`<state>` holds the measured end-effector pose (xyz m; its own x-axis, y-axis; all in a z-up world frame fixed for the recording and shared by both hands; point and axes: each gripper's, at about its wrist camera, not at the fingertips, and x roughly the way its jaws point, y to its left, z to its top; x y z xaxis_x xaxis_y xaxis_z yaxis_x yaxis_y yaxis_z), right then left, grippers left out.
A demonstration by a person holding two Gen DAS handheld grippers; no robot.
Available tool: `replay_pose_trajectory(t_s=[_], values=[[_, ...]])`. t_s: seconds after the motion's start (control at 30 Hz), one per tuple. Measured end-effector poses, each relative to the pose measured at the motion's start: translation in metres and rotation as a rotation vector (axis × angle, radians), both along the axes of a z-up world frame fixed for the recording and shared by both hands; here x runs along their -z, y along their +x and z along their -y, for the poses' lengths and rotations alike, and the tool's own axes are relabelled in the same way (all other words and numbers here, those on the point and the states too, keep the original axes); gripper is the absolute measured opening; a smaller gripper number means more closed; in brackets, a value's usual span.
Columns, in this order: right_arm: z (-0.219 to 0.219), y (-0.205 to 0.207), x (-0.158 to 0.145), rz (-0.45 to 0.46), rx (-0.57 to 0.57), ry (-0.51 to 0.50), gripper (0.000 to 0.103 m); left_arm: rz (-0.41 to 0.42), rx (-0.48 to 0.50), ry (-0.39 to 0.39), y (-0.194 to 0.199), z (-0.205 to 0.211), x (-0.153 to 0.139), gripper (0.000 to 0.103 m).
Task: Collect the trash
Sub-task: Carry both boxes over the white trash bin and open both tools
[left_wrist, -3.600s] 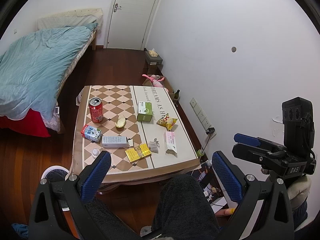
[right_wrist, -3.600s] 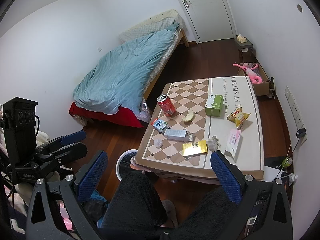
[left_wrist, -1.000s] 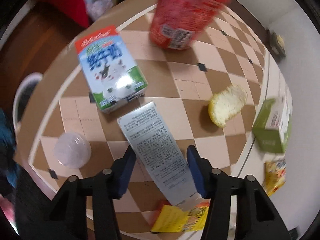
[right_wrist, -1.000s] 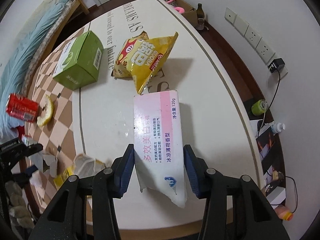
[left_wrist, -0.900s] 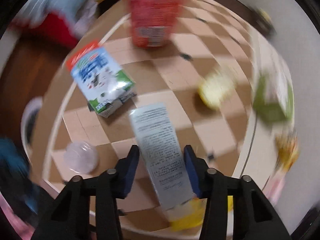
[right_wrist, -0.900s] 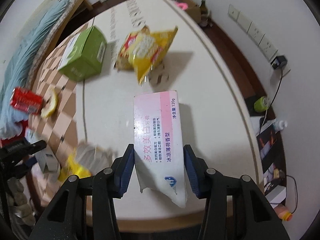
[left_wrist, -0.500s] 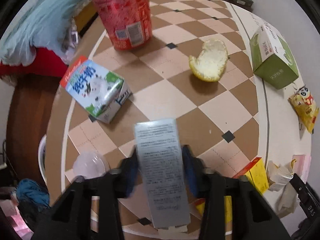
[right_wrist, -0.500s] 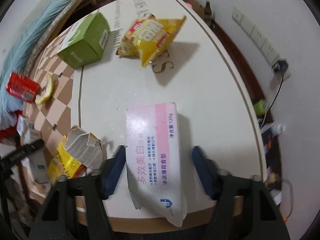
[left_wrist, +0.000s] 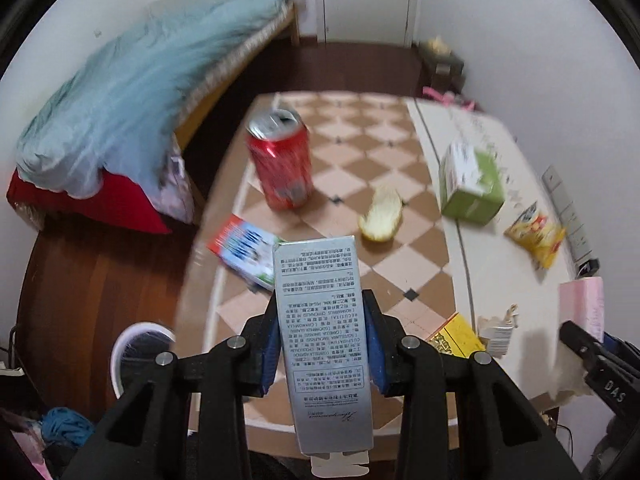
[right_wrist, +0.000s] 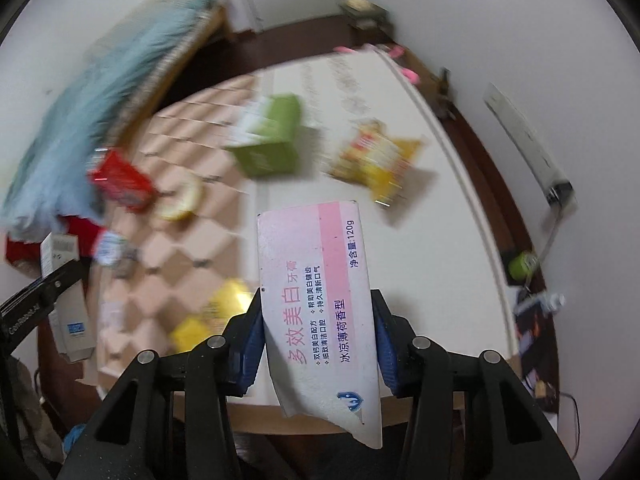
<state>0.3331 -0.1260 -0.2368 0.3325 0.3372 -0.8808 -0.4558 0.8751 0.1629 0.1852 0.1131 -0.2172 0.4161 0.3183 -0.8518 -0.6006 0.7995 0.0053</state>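
My left tool (left_wrist: 322, 338) squeezes a grey box (left_wrist: 320, 336) tight, up off the tabletop (left_wrist: 496, 280). My right tool (right_wrist: 318, 338) squeezes a pink toothpaste box (right_wrist: 316, 296). Farther out, a red can (left_wrist: 282, 160) stands at 12 o'clock, a green box (left_wrist: 470, 184) at 1 o'clock.

bed (left_wrist: 120, 92) with blue quilt beside checkered table (left_wrist: 348, 136); white door (left_wrist: 368, 0).

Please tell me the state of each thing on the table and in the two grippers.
Silver carton: gripped by left gripper, lifted.
Pink toothpaste box: gripped by right gripper, lifted, end torn.
Red can: upright, opened.
Milk carton: lying down.
Green box: closed.
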Motion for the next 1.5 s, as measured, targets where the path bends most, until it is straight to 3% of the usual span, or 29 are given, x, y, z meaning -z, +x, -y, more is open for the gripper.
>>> replay_pose_trajectory(t_s=[0.1,0.23,0.47,0.67,0.87,1.03,1.2,1.33,1.37,1.4,1.43,1.47,1.5], values=[[-0.035,-0.021,-0.026,0.028,-0.071,0.049,0.05,0.045,-0.021,0.022,-0.002,-0.014,-0.02,0.033],[-0.088,-0.058,-0.048,0.032,-0.179,0.123,0.05,0.086,-0.072,0.048,-0.041,-0.04,-0.047,0.033],[-0.196,-0.13,-0.043,-0.008,-0.373,0.179,0.05,0.087,-0.212,0.086,-0.126,-0.109,-0.056,0.033],[-0.283,-0.198,0.015,-0.114,-0.5,0.154,0.05,0.019,-0.323,0.012,-0.195,-0.173,-0.004,0.033],[-0.353,-0.244,0.098,-0.278,-0.585,0.082,0.05,-0.055,-0.385,-0.199,-0.239,-0.232,0.079,0.033],[-0.388,-0.264,0.147,-0.346,-0.618,0.012,0.05,-0.082,-0.442,-0.353,-0.272,-0.26,0.137,0.033],[-0.406,-0.278,0.165,-0.368,-0.651,-0.016,0.05,-0.068,-0.49,-0.433,-0.293,-0.273,0.159,0.033],[-0.421,-0.285,0.173,-0.401,-0.663,0.0,0.052,-0.052,-0.521,-0.467,-0.31,-0.281,0.156,0.034],[-0.423,-0.286,0.175,-0.418,-0.66,0.001,0.057,-0.058,-0.53,-0.467,-0.312,-0.283,0.155,0.044],[-0.424,-0.286,0.178,-0.433,-0.658,-0.002,0.063,-0.067,-0.543,-0.454,-0.316,-0.283,0.154,0.07],[-0.426,-0.286,0.18,-0.433,-0.656,-0.01,0.08,-0.063,-0.557,-0.444,-0.32,-0.284,0.152,0.082],[-0.425,-0.286,0.179,-0.43,-0.657,-0.013,0.091,-0.05,-0.575,-0.434,-0.326,-0.284,0.149,0.094],[-0.425,-0.288,0.178,-0.423,-0.662,-0.019,0.092,-0.042,-0.589,-0.424,-0.332,-0.283,0.146,0.094]])
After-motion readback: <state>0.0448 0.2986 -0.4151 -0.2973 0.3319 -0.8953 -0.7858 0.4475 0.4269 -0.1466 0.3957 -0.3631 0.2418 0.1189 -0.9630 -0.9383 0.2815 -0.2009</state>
